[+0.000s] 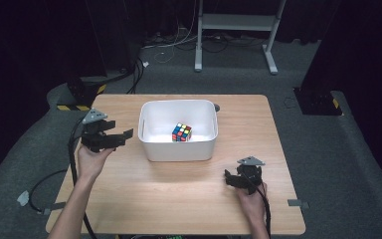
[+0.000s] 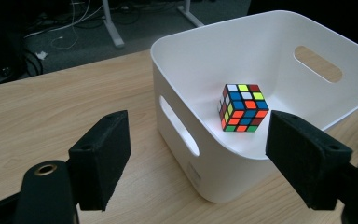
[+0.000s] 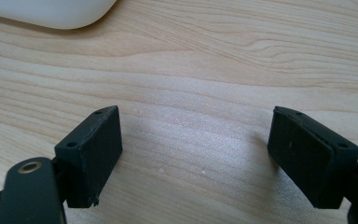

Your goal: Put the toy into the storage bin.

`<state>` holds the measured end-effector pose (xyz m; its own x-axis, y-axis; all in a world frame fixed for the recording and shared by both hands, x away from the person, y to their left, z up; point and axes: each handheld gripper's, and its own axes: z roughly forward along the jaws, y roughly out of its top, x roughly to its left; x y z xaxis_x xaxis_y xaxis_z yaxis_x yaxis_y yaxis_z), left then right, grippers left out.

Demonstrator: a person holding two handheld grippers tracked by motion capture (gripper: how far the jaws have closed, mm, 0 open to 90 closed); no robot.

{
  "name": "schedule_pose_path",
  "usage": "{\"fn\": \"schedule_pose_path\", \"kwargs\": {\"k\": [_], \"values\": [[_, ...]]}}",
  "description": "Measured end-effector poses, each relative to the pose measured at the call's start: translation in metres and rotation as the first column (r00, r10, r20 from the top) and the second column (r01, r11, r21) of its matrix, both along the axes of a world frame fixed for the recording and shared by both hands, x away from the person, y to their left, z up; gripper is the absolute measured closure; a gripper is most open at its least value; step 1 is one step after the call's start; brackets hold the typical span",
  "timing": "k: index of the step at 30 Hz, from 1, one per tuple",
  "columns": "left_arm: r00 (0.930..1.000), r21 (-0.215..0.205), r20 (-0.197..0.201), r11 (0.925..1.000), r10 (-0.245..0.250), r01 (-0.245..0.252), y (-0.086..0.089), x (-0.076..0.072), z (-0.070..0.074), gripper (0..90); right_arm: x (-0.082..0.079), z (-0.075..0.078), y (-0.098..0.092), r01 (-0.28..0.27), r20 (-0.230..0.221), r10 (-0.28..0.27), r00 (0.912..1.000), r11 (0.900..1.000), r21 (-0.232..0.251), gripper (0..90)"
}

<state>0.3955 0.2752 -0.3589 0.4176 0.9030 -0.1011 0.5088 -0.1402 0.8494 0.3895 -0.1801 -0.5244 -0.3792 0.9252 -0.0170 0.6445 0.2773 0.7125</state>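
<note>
A light wooden table (image 1: 179,199) stands on grey carpet (image 1: 358,149). Beyond it, a white metal frame (image 1: 236,22) rests on two feet, with loose cables (image 1: 174,45) trailing over the floor beneath it. Dark curtains (image 1: 30,40), or possibly dark panels, close the room around. Yellow-black striped bases (image 1: 74,106) sit at either side.

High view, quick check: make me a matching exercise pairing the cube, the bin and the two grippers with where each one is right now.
Things:
1. puzzle cube
2. white bin
3. left gripper
4. right gripper

Places:
A. open, over bare table near the bin's front right corner
B. on the table, centre
C. open, beside the bin's left wall with the handle slot
D. on the bin's floor

Pairs: 1-D, 2-B, 3-C, 4-A
</note>
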Motion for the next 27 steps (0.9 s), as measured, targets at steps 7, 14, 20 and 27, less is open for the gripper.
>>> {"fn": "schedule_pose_path", "kwargs": {"k": [7, 14, 20, 27], "values": [[0.9999, 0.021, -0.011, 0.9998, -0.006, 0.007, 0.007, -0.007, -0.002, 22.2, 0.000, 0.000, 0.000, 0.000, 0.000, 0.000, 1.0000, 1.000, 0.000, 17.5], [0.9999, 0.001, -0.015, 1.0000, -0.007, 0.007, 0.014, -0.015, -0.004, 22.2, 0.000, 0.000, 0.000, 0.000, 0.000, 0.000, 1.0000, 1.000, 0.000, 17.4], [0.9999, -0.009, -0.015, 0.9999, -0.005, 0.005, 0.018, -0.022, -0.006, 22.1, 0.000, 0.000, 0.000, -0.001, 0.001, 0.001, 1.0000, 1.000, 0.000, 17.5], [0.9997, -0.014, -0.023, 0.9999, -0.004, 0.004, 0.020, -0.027, -0.009, 22.1, 0.000, 0.000, 0.000, -0.001, 0.001, 0.001, 1.0000, 1.000, 0.000, 17.4]]}}
